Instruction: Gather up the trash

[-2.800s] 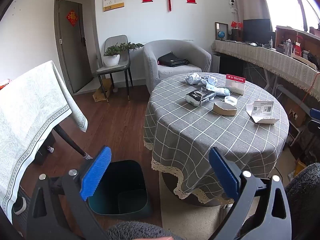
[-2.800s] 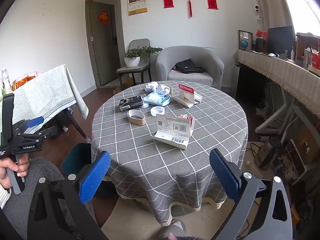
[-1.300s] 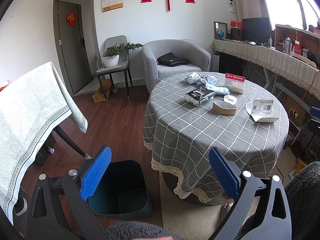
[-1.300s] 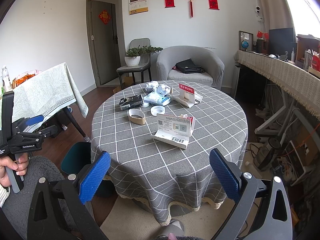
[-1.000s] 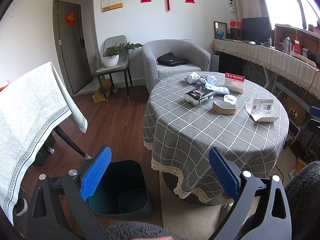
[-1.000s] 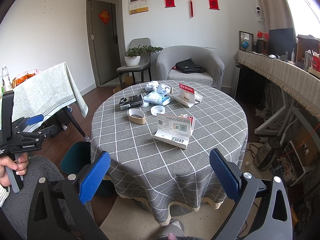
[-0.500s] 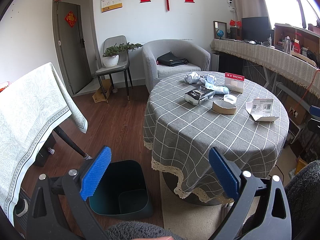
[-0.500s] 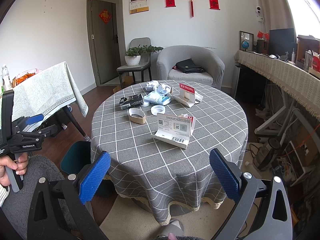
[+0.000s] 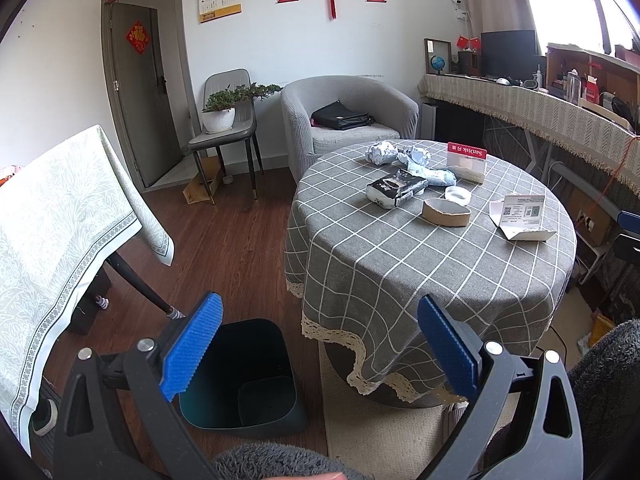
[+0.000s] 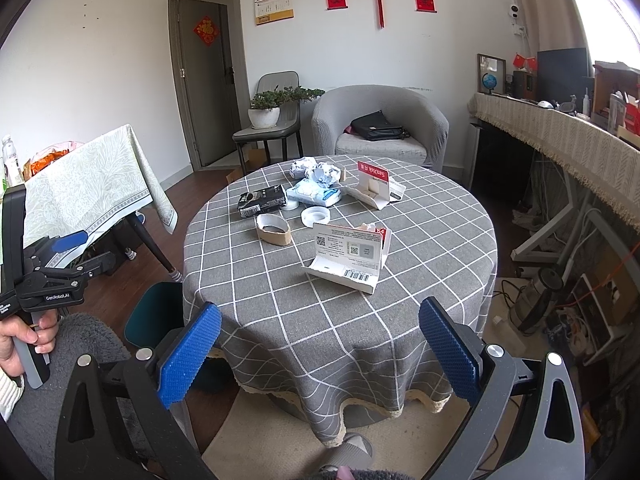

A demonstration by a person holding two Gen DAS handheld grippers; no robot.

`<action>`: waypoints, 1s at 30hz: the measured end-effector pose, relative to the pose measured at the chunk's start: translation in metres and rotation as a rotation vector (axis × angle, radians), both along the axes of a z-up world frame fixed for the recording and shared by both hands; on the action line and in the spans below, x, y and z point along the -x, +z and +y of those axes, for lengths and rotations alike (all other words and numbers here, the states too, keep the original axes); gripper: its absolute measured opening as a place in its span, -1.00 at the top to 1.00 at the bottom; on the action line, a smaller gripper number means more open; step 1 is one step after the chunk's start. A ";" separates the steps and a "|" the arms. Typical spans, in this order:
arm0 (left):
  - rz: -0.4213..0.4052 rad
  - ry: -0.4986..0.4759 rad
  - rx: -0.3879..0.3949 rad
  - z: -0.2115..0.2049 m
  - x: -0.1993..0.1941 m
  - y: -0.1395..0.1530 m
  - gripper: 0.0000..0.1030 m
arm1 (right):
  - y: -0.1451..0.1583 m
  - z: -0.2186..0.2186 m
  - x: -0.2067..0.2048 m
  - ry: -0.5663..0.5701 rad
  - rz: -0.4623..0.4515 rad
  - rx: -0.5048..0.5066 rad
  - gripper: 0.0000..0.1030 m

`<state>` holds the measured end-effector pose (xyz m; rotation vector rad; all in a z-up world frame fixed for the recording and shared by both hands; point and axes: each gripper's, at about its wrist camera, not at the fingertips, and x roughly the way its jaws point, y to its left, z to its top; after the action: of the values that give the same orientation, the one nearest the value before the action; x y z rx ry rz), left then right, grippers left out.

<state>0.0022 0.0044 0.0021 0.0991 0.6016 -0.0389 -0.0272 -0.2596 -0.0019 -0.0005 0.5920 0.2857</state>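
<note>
Both jaws gape empty: left gripper above the bin beside the table, right gripper facing its litter

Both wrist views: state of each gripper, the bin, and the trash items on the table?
left gripper: open, empty
right gripper: open, empty
trash bin: on the floor beside the table, open top, no trash seen inside
white QR-code box: flap open
cardboard tape roll: squashed oval
red-topped card pack: opened
crumpled paper balls: wadded
door: open
</note>
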 end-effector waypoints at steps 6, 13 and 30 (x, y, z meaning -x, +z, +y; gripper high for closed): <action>-0.015 -0.022 0.021 -0.005 -0.004 0.005 -0.93 | 0.000 0.006 -0.002 0.026 0.024 -0.005 -0.94; -0.004 -0.080 0.060 -0.009 -0.027 0.002 -0.93 | 0.000 0.012 -0.018 -0.036 -0.001 0.011 -0.94; 0.017 -0.388 0.048 -0.038 -0.153 -0.004 -0.67 | -0.018 0.018 -0.106 -0.030 0.062 -0.056 -0.94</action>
<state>0.1553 -0.0340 -0.0016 0.1682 0.5911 -0.4304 0.0788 -0.2411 -0.0203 0.0718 0.6446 0.2735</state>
